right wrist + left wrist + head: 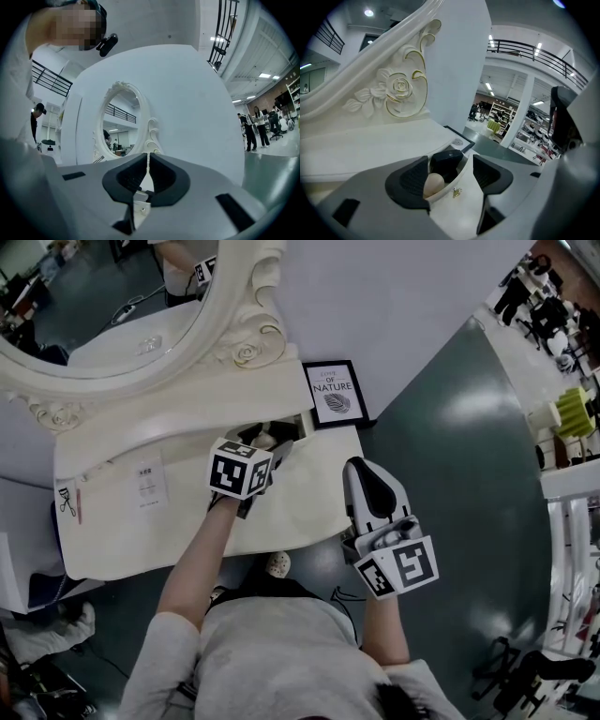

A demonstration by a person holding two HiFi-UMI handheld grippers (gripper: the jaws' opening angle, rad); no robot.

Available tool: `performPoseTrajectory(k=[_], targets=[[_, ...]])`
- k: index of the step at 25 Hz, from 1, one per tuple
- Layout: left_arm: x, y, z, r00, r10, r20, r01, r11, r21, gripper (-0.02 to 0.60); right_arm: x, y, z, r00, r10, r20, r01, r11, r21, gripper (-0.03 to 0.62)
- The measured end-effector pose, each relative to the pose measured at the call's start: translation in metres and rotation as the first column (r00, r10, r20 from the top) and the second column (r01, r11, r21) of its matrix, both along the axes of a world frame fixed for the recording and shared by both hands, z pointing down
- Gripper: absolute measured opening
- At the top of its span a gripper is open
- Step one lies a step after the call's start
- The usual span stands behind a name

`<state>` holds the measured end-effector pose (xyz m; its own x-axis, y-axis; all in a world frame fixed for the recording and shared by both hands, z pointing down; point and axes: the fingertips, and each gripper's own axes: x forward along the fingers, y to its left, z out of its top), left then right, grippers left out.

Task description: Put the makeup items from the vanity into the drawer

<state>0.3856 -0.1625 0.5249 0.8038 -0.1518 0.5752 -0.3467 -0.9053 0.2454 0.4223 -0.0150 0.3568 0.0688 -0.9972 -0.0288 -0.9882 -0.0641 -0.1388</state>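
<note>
The small drawer in the cream vanity stands pulled out. Inside lie a beige makeup sponge and a black item. My left gripper hovers open over the drawer, its jaws either side of the drawer front with its little gold knob; nothing is gripped. An eyelash curler lies on the vanity's far left end. Off the vanity's right edge, my right gripper is raised and shut on nothing, facing the mirror.
The ornate oval mirror rises behind the vanity top. A framed "Nature" print stands just behind the drawer. A white paper label lies on the vanity top. Dark green floor spreads to the right.
</note>
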Motion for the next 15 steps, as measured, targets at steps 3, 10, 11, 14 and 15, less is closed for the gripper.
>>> performPoseTrajectory(k=[3,10,11,14,15], targets=[[-0.006,0.003,-0.012,0.998,0.01,-0.055,-0.009,1.0,0.016,0.312,-0.007,-0.004,-0.001,1.0,-0.018,-0.002,0.018,1.0,0.003,0.029],[-0.039,-0.002,-0.045,0.989,-0.036,-0.146,0.057,0.989,0.14,0.023,-0.033,-0.015,-0.008,0.998,-0.065,-0.011,0.065,0.998,0.014,0.029],[-0.045,-0.002,-0.049,0.987,-0.037,-0.159,0.06,0.988,0.145,0.02,-0.038,-0.017,-0.009,0.997,-0.071,-0.013,0.071,0.997,0.015,0.029],[-0.062,-0.002,-0.061,0.98,-0.046,-0.192,0.077,0.984,0.158,0.015,-0.053,-0.021,-0.013,0.996,-0.089,-0.017,0.089,0.996,0.022,0.029],[-0.068,-0.003,-0.065,0.979,-0.048,-0.2,0.083,0.983,0.166,0.015,-0.058,-0.023,-0.014,0.995,-0.095,-0.018,0.095,0.995,0.023,0.029]])
